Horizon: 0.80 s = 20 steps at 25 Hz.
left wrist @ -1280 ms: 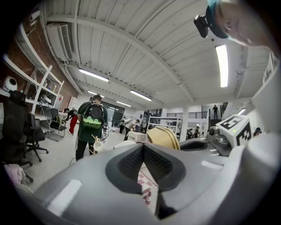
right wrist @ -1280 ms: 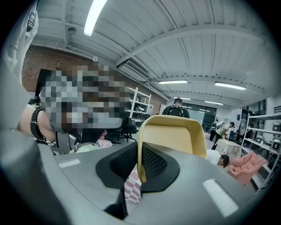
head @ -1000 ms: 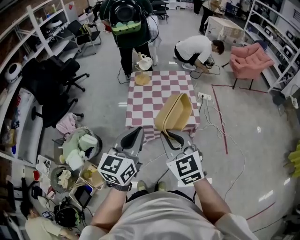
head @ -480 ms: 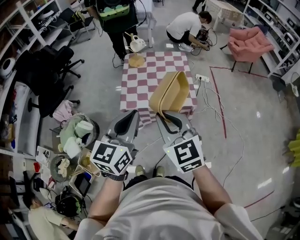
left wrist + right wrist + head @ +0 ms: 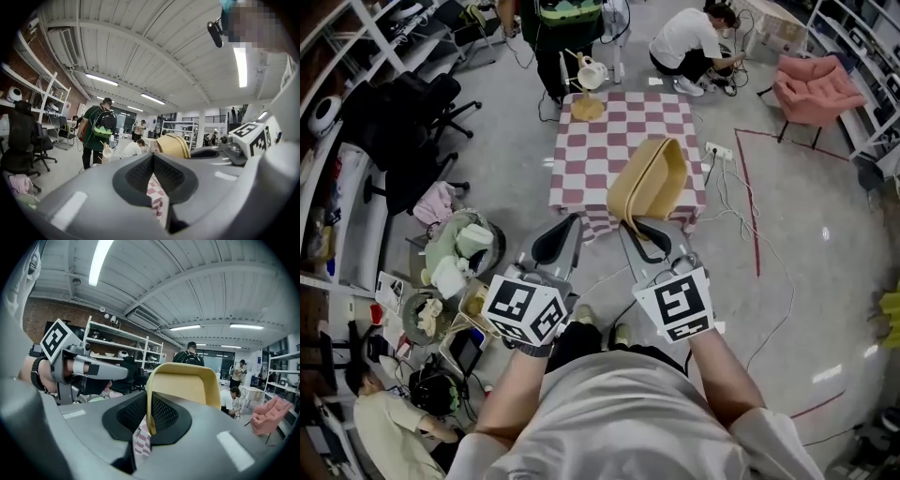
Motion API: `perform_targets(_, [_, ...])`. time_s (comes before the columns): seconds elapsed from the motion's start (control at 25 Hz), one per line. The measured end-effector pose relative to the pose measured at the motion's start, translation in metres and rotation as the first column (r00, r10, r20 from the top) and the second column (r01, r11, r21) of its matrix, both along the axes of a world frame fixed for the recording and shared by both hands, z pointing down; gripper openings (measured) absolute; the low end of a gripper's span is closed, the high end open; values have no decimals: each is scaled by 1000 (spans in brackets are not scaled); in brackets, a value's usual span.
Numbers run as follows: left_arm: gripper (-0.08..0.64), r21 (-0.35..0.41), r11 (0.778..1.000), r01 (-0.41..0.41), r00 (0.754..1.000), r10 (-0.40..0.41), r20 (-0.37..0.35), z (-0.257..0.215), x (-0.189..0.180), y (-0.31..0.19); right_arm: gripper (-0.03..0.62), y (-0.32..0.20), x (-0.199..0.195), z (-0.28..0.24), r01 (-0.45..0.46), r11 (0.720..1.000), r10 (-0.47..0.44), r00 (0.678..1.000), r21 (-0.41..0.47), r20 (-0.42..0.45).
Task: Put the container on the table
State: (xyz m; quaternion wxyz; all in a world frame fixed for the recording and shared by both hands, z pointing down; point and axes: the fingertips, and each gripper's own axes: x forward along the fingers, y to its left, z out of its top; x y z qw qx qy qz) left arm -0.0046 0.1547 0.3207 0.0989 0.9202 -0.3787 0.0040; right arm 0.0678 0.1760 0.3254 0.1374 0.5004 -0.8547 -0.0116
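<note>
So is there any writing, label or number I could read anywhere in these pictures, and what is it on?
None can be read.
The left gripper and right gripper carry black-and-white square patterns, not letters.
The yellow container shows no print.
Anything on the shelves is too small.

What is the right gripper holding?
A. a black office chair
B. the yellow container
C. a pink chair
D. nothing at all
B: in the right gripper view, the right gripper has its jaws pinched on the rim of the yellow container.
</note>
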Motion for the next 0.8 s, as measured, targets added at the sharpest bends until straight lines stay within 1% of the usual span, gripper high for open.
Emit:
perform_targets(0.16, [2,-8,1000,10,1000,-10,-6,7,-7,-17,32,-18,-6,12,6,1000,-7,1000,-20,-17])
perform_targets(0.32, [2,-17,1000,12,1000,-12,-16,17,-15,-50,32,-50,-13,27,2,999,-4,999,-44,-45])
perform_targets(0.56, [2,-23,1000,-20,1000,19,-23,28,-23,-124,32,-116,-25,45,-22,996,14,996,-86,-89])
perform_targets(0.8, [2,-42,997,-66,998,65,-26,40,-31,-198,32,-184,-38,62,-60,991,47,993,-123,-104])
